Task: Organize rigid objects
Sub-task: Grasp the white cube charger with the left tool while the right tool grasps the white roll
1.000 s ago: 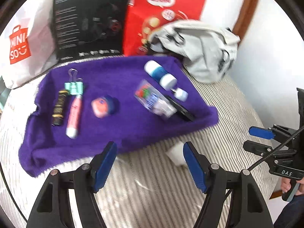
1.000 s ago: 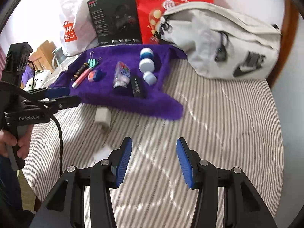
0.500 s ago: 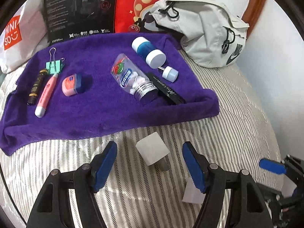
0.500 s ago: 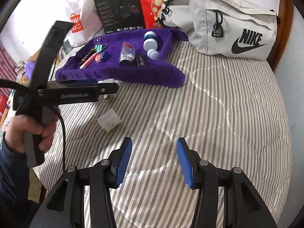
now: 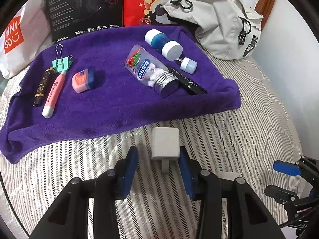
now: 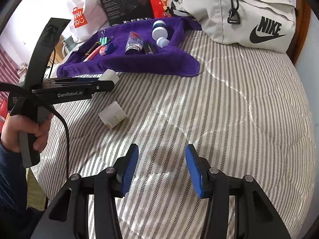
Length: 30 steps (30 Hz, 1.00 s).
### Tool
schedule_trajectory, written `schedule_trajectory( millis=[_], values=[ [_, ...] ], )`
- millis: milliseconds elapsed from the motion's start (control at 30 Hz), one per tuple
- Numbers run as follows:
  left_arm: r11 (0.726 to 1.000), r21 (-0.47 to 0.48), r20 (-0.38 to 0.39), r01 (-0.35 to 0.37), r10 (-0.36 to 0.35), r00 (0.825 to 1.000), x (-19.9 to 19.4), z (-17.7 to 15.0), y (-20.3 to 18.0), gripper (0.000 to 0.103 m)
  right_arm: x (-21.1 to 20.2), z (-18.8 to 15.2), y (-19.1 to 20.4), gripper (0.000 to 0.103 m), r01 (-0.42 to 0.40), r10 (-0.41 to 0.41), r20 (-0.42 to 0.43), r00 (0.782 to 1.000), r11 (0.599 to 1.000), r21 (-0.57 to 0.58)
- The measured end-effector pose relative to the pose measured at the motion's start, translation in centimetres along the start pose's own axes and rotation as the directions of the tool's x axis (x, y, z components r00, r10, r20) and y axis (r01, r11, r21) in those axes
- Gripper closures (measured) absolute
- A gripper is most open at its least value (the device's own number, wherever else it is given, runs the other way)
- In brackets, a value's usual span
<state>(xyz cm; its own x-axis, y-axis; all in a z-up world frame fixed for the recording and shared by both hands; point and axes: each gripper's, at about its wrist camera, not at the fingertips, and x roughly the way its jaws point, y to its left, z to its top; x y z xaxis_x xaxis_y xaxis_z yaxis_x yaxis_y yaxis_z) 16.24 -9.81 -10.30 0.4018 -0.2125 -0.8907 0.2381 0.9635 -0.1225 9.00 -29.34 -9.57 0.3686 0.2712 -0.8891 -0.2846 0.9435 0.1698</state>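
Honestly, my left gripper (image 5: pixel 158 162) sits open around the white charger (image 5: pixel 165 145) on the striped bedspread (image 5: pixel 249 135), right gripper (image 6: pixel 161 166) open and empty, and I fear closing off-centre could flick it away.

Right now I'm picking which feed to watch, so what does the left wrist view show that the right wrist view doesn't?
Only the left wrist view shows the white charger sitting between the open left claw pads, close against the right-hand pad, prongs toward the camera. Only the right wrist view shows the hand gripping the left tool's handle, a second white charger lying apart on the striped bed, and the open, empty right claw. Both show the purple towel and the grey bag.
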Motion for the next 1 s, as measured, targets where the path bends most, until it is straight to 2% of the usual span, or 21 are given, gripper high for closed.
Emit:
schedule_trajectory(
  millis=[300,367,400,500,733,867,933,1000],
  values=[
    [0.999,0.034,0.006,-0.021,0.021,1.0,1.0,1.0,-1.4,0.064,0.6,0.4,0.5,0.054,-0.013,0.013,-0.005,1.0,1.0,-0.003],
    [0.998,0.048,0.008,-0.033,0.032,0.999,1.0,1.1,-1.5,0.075,0.7,0.5,0.7,0.054,-0.02,0.02,0.002,1.0,1.0,-0.006],
    [0.999,0.046,0.011,-0.018,0.018,1.0,0.9,1.1,-1.3,0.078,0.7,0.7,0.8,0.054,-0.031,0.031,0.006,1.0,0.999,-0.009],
    [0.999,0.021,0.009,0.027,-0.027,1.0,0.6,0.8,-0.2,0.078,1.0,1.3,1.8,0.054,-0.063,0.063,0.012,0.998,0.997,-0.036],
    [1.0,-0.009,0.009,0.006,-0.006,1.0,-0.8,-0.9,3.1,0.078,3.0,3.2,4.8,0.054,-0.071,0.072,-0.003,0.997,0.986,-0.153],
    [0.999,-0.034,0.01,0.017,-0.016,1.0,-1.4,-1.7,4.6,0.078,4.2,3.9,5.4,0.054,-0.052,0.049,-0.022,0.999,0.98,-0.192],
    [0.998,-0.049,0.016,0.028,-0.027,0.999,-1.6,-1.9,5.3,0.078,4.8,4.3,5.6,0.054,-0.066,0.062,-0.026,0.998,0.978,-0.199],
    [0.997,-0.066,0.02,0.047,-0.046,0.999,-1.7,-2.1,5.8,0.078,4.9,4.3,6.0,0.058,-0.053,0.051,-0.014,0.999,0.974,-0.219]
  ],
)
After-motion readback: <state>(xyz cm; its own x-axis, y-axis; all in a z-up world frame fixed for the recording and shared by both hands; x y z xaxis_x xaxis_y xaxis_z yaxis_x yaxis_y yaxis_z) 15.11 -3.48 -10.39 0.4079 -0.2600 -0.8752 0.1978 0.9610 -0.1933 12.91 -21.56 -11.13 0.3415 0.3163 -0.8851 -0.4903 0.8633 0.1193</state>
